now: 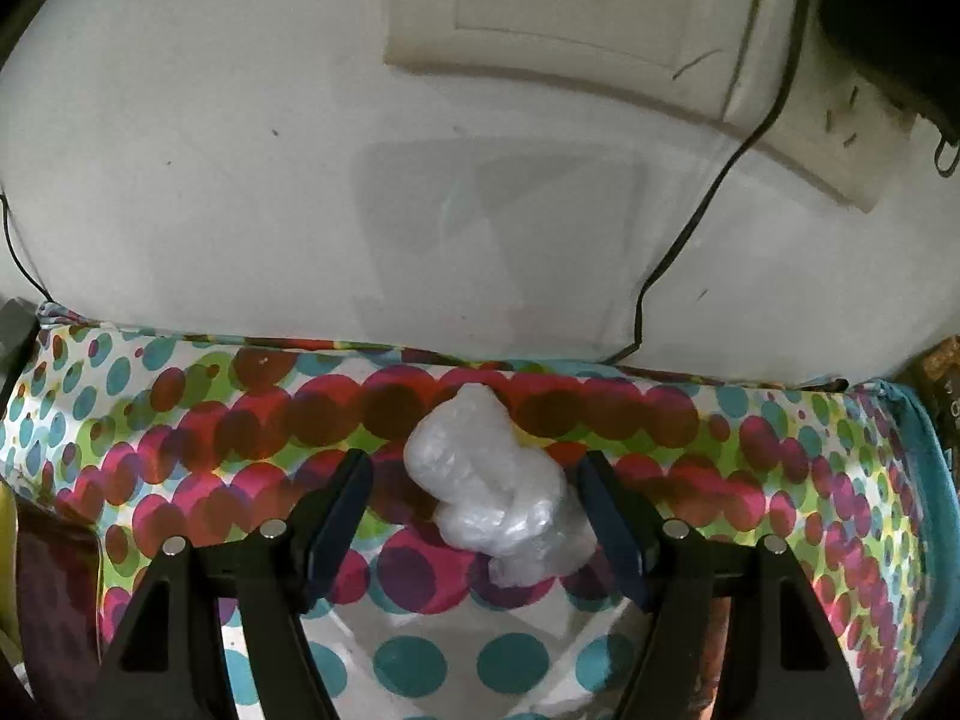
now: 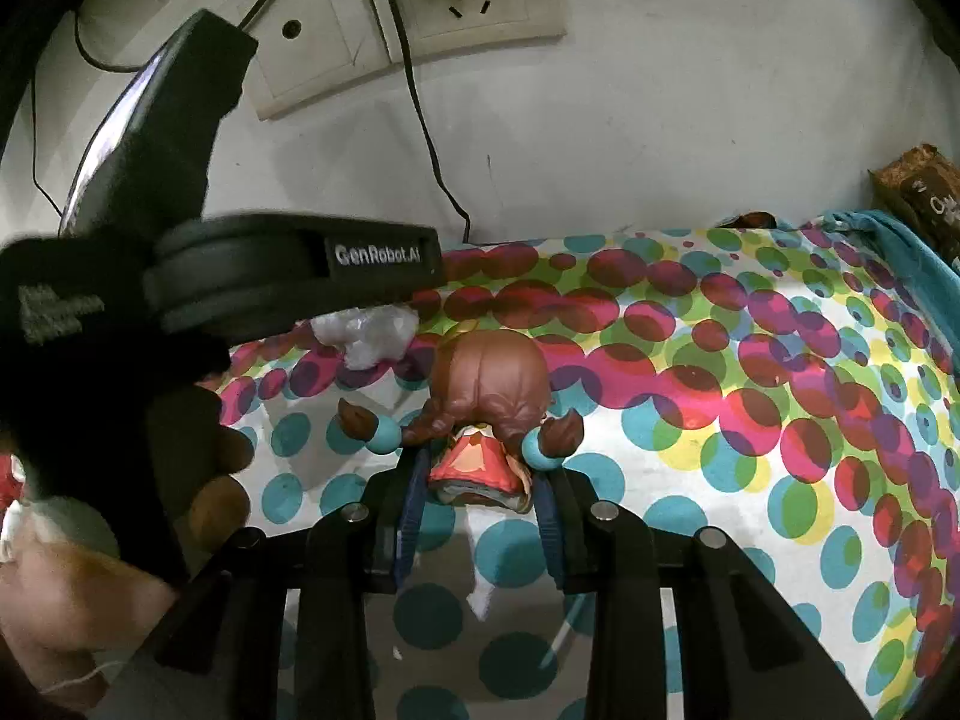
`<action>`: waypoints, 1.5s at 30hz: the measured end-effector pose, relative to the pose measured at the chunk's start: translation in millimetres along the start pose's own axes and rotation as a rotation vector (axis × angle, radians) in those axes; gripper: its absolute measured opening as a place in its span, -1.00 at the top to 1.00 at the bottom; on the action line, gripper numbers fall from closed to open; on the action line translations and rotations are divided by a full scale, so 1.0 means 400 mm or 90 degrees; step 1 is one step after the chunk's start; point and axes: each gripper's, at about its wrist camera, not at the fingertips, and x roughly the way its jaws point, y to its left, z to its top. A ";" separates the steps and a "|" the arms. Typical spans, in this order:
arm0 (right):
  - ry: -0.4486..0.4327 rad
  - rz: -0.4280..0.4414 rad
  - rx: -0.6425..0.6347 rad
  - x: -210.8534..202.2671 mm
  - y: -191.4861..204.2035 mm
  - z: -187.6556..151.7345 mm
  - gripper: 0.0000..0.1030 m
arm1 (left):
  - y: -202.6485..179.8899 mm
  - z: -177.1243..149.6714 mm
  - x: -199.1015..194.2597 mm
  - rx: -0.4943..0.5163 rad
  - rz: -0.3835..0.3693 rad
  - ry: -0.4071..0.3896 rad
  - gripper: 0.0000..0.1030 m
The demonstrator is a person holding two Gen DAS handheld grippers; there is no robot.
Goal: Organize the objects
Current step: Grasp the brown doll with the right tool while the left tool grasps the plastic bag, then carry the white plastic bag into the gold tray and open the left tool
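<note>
A crumpled wad of clear plastic wrap point(image 1: 489, 483) lies on the dotted cloth point(image 1: 180, 420) near the wall. My left gripper point(image 1: 477, 468) is open, with a finger on each side of the wad and apart from it. The wad also shows in the right wrist view point(image 2: 369, 336), partly hidden behind the left gripper's black body point(image 2: 240, 276). My right gripper point(image 2: 483, 480) is shut on a small figurine point(image 2: 486, 402) with brown pigtails, blue beads and a red dress, held by its base just above the cloth.
A white wall point(image 1: 240, 150) rises right behind the cloth's far edge, with socket plates point(image 2: 480, 6) and black cables point(image 1: 690, 228) hanging down. A brown packet point(image 2: 924, 192) stands at the far right. A dark object point(image 1: 54, 588) lies at the left edge.
</note>
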 end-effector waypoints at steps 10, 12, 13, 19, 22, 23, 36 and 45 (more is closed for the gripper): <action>-0.002 -0.008 0.000 0.004 0.016 -0.002 0.39 | -0.015 -0.043 0.001 0.047 0.034 -0.056 0.17; -0.002 -0.010 -0.002 0.004 0.021 -0.002 0.39 | -0.021 -0.049 -0.001 0.053 0.039 -0.060 0.19; -0.002 -0.011 -0.002 0.004 0.023 -0.002 0.39 | -0.018 -0.050 -0.001 0.049 0.033 -0.060 0.21; -0.002 -0.009 -0.003 0.006 0.019 -0.003 0.39 | -0.002 -0.068 -0.017 0.051 0.056 -0.077 0.26; -0.002 -0.009 -0.002 0.007 0.026 -0.004 0.39 | -0.005 -0.077 -0.032 0.052 0.047 -0.086 0.26; -0.001 -0.010 -0.004 0.007 0.025 -0.005 0.39 | -0.005 -0.080 -0.038 0.051 0.045 -0.089 0.26; -0.005 0.000 0.000 0.013 -0.015 0.003 0.39 | 0.005 -0.105 -0.139 0.027 0.080 -0.155 0.26; -0.028 0.019 -0.004 -0.013 -0.020 0.003 0.39 | 0.027 -0.044 -0.314 0.009 0.126 -0.212 0.26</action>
